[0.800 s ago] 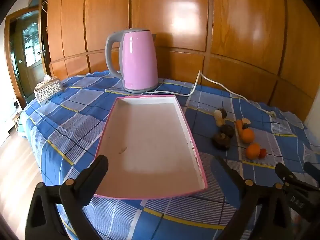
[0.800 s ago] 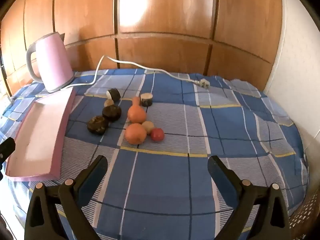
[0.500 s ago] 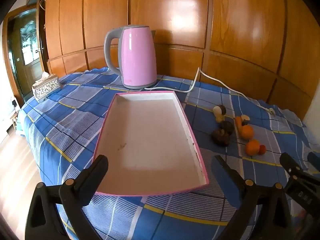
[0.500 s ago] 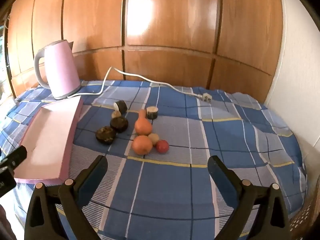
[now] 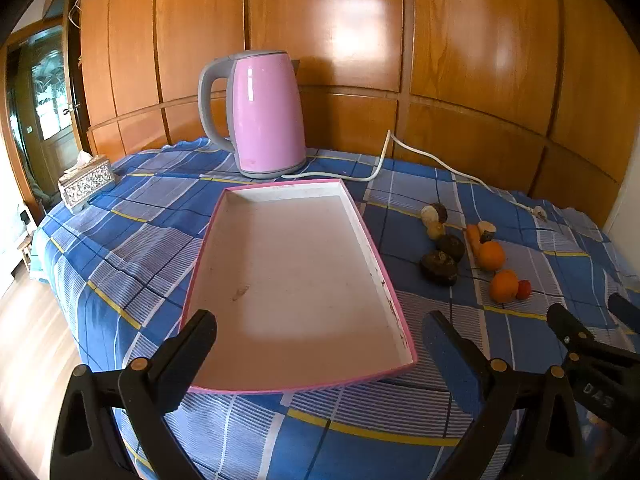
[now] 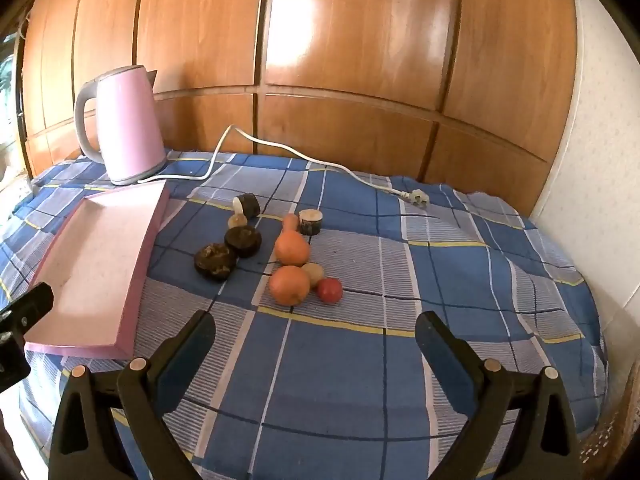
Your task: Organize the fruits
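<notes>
A shallow pink-rimmed tray (image 5: 400, 320) lies empty on the blue checked cloth; it also shows in the right wrist view (image 6: 136, 280). To its right lies a cluster of fruits: two oranges (image 6: 289, 285) (image 6: 292, 249), a small red fruit (image 6: 330, 290), two dark brown fruits (image 6: 215, 261) (image 6: 243, 241) and several small pieces. The cluster also shows in the left wrist view (image 5: 503, 286). My left gripper (image 5: 318, 340) is open and empty over the tray's near end. My right gripper (image 6: 314, 338) is open and empty, short of the fruits.
A pink kettle (image 5: 266, 114) stands behind the tray, its white cord (image 6: 304, 156) trailing across the cloth to a plug (image 6: 416, 199). A tissue box (image 5: 86, 184) sits at the far left. Wooden panels back the table; a white wall (image 6: 592, 160) is on the right.
Both grippers have risen and tilted up a little, so the table sits lower in both views. Fruits and tray have not moved. Both grippers stay open.
</notes>
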`<state>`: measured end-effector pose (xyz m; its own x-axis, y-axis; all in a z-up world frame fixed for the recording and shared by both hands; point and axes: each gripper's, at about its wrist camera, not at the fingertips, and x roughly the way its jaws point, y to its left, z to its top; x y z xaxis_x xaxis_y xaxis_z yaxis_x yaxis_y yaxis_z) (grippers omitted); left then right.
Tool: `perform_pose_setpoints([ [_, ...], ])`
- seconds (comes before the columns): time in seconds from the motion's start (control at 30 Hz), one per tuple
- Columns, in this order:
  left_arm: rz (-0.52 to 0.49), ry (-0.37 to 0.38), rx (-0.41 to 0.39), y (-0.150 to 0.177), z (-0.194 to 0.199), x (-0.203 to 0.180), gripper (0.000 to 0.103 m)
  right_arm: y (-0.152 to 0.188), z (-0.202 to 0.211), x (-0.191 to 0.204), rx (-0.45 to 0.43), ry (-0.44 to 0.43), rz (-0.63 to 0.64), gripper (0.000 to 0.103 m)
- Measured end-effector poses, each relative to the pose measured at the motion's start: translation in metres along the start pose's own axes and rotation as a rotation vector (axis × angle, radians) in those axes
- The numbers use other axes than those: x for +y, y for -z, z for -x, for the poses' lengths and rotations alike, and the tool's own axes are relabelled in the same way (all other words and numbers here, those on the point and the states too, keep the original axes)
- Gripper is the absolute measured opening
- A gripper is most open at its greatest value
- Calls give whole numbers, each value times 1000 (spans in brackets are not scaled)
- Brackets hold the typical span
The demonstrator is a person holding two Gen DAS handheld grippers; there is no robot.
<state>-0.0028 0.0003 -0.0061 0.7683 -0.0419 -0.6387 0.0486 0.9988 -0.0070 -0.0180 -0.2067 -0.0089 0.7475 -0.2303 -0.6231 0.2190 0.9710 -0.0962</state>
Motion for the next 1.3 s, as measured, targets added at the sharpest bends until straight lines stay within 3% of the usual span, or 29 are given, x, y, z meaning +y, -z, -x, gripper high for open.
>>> perform_pose_setpoints([
  [1.3, 12, 27, 12, 2, 6, -2, 103, -2, 6, 0, -23, -20, 18, 102],
])
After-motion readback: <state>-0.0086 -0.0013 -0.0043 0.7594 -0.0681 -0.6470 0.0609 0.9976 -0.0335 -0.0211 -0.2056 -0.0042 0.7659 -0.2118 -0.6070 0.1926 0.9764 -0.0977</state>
